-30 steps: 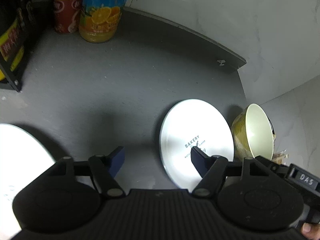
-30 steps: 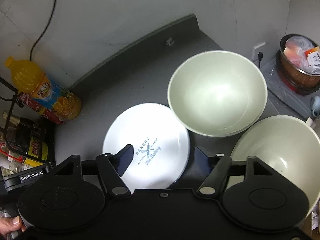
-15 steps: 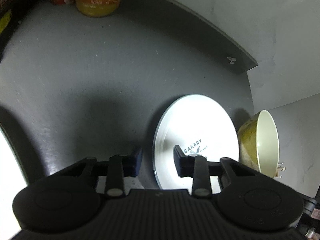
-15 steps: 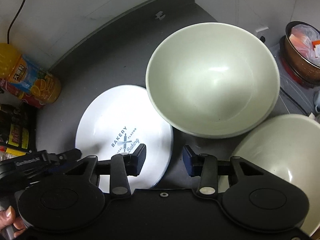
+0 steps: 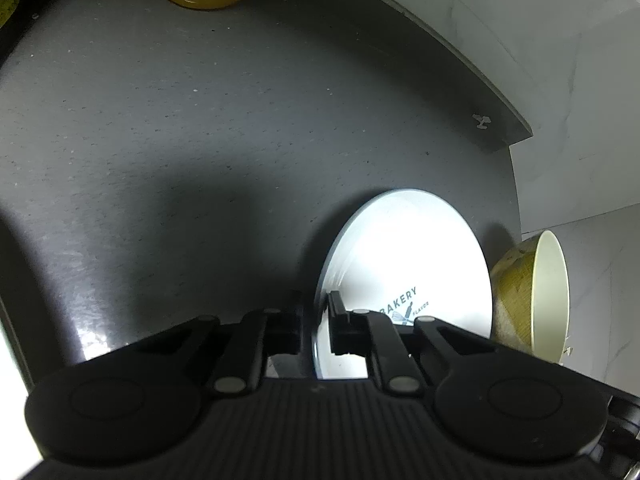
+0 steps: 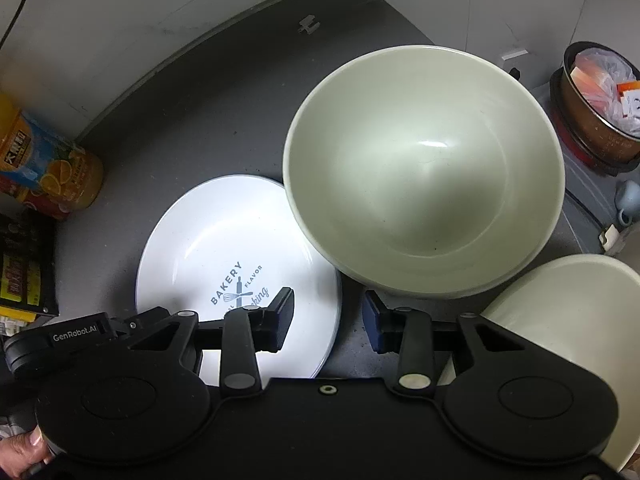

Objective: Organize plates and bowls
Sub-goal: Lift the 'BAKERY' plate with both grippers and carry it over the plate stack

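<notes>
A white "BAKERY" plate lies on the dark grey counter. My left gripper is shut on the plate's left rim, one finger over it and one under. In the right wrist view the same plate sits left of a large cream bowl, whose edge overlaps the plate. A second cream bowl is at the lower right. My right gripper is partly open, straddling the plate's right rim just in front of the large bowl. The bowl also shows in the left wrist view.
An orange juice bottle and cans stand at the counter's back left, beside a black rack. A raised backsplash borders the rear. A copper pot with bags sits at the far right. The left gripper's body is visible.
My left gripper closed on the plate's left rim. My right gripper moved closer to the large bowl and the plate, its fingers narrowing.
</notes>
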`<act>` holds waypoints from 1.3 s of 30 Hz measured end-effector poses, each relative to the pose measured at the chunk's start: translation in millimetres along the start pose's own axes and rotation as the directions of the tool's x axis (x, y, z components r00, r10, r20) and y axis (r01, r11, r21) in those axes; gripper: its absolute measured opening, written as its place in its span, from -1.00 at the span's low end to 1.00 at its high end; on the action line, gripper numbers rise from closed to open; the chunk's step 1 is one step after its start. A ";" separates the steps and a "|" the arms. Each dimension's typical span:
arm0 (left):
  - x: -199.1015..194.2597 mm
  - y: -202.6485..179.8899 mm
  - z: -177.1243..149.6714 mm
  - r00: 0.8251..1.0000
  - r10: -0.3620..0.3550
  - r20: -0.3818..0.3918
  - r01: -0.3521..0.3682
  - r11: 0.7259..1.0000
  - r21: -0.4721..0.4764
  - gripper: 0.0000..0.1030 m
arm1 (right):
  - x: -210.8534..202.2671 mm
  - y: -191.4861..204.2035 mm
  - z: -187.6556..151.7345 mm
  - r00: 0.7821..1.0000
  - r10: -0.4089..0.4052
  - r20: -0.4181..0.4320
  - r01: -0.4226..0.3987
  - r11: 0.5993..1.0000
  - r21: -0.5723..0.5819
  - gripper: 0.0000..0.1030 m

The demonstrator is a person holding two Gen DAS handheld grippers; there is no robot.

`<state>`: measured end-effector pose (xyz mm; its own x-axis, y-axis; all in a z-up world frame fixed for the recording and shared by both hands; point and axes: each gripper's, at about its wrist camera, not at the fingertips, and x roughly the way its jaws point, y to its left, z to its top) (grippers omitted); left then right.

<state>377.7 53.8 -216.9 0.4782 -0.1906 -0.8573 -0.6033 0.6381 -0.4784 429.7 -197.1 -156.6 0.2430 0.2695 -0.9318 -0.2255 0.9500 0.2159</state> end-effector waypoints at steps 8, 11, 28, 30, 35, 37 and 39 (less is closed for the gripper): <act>-1.8 3.4 -1.0 1.000 -0.012 0.016 0.012 1.000 -0.009 -0.87 | 13.7 20.0 2.9 0.999 -0.046 -0.024 0.045 0.997 -0.064 -0.32; -2.4 3.4 -1.5 1.000 -0.007 0.020 0.007 1.000 -0.010 -0.87 | 24.9 21.1 6.4 0.997 -0.060 -0.050 0.056 0.996 -0.063 -0.39; -10.5 22.7 13.5 0.999 -0.036 0.034 0.036 0.999 -0.022 -0.90 | 26.9 9.1 8.0 0.992 0.123 -0.013 -0.122 0.992 0.030 -0.82; -15.2 26.5 16.4 0.998 -0.037 0.041 0.037 0.999 -0.019 -0.91 | 22.3 10.4 8.5 0.987 0.158 0.010 -0.158 0.987 0.041 -0.87; -27.6 38.2 22.6 0.997 -0.049 0.053 0.050 0.999 -0.020 -0.93 | 17.2 17.7 13.2 0.977 0.211 0.023 -0.212 0.975 0.058 -0.90; -32.1 41.1 24.9 0.997 -0.046 0.060 0.048 0.999 -0.020 -0.93 | 14.0 20.9 10.6 0.975 0.219 0.029 -0.220 0.974 0.046 -0.90; -36.5 42.2 28.1 0.996 -0.049 0.069 0.050 0.999 -0.014 -0.93 | 12.7 26.6 9.8 0.974 0.225 0.041 -0.226 0.973 0.044 -0.90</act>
<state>352.7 108.6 -200.4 0.5500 -0.1695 -0.8178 -0.5878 0.6171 -0.5232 436.1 -166.9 -159.8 0.2248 0.4821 -0.8467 -0.2326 0.8704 0.4339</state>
